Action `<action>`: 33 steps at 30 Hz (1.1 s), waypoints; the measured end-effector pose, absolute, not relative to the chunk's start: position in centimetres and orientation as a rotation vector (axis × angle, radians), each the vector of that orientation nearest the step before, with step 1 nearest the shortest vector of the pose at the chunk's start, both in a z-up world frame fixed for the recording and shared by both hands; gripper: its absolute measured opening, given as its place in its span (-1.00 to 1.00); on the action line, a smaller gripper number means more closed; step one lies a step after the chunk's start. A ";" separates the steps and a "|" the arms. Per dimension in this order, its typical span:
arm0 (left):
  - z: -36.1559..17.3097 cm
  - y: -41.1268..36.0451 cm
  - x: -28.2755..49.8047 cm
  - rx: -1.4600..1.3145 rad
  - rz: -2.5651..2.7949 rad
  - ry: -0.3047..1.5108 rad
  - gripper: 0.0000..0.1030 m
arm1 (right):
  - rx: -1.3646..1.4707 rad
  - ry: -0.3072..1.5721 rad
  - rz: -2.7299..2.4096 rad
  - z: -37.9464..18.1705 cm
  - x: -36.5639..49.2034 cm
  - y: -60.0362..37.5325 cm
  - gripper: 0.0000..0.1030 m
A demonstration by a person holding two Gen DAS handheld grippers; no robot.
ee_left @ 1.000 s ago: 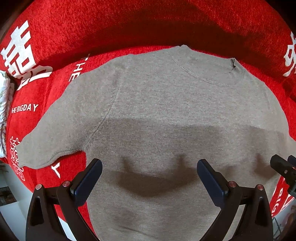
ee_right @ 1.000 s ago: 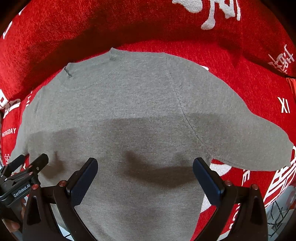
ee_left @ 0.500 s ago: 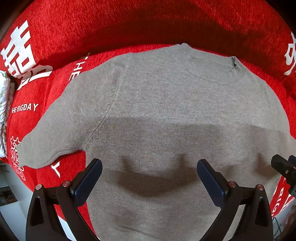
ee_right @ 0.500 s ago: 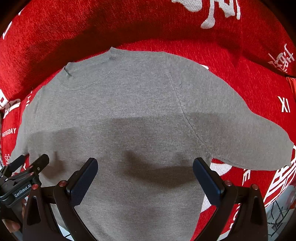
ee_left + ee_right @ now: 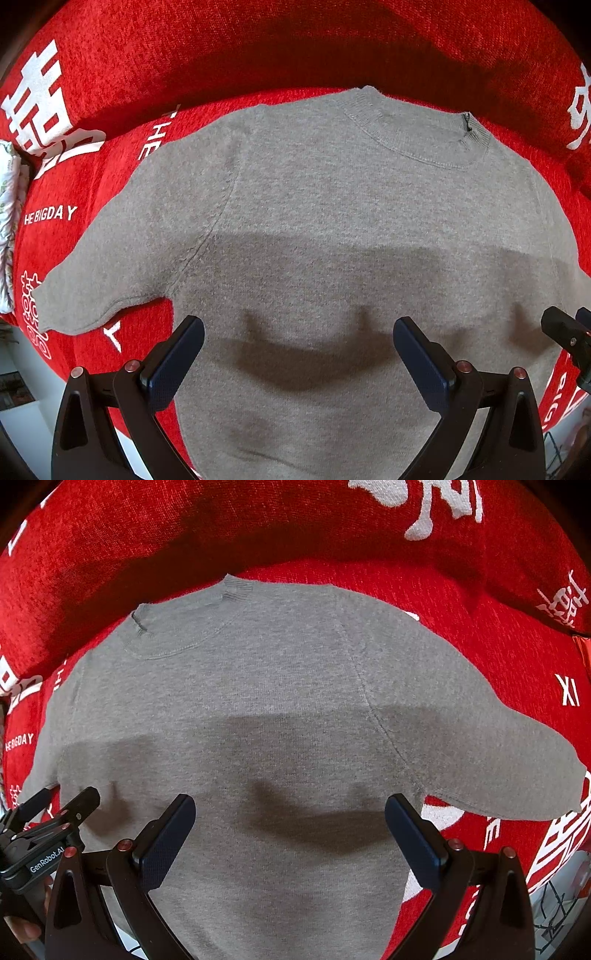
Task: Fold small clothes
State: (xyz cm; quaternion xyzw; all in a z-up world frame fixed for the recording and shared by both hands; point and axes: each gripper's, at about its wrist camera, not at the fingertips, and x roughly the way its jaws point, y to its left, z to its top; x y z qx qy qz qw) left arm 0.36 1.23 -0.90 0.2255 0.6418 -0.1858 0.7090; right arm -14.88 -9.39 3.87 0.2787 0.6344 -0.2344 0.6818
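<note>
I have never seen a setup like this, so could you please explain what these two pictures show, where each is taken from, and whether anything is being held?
There is no robot arm here: a person holds a two-finger gripper in each hand, and each gripper carries a fisheye camera looking forward along its fingers. One picture comes from the left gripper, the other from the right gripper; the dark prongs at the bottom of each are that gripper's own fingers. The wide lens bends everything into a bulge.

On the surface lies a grey sweater, spread flat with its collar at the far side and its sleeves out to the sides. Under it is a red cloth with white lettering.

Both grippers are open above the sweater's lower part, and nothing is held. Each gripper also shows at the edge of the other's picture.
</note>
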 end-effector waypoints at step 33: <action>-0.8 1.6 0.3 0.497 -0.417 1.424 0.99 | 0.623 1.423 -0.526 3.9 -14.8 -9.4 0.99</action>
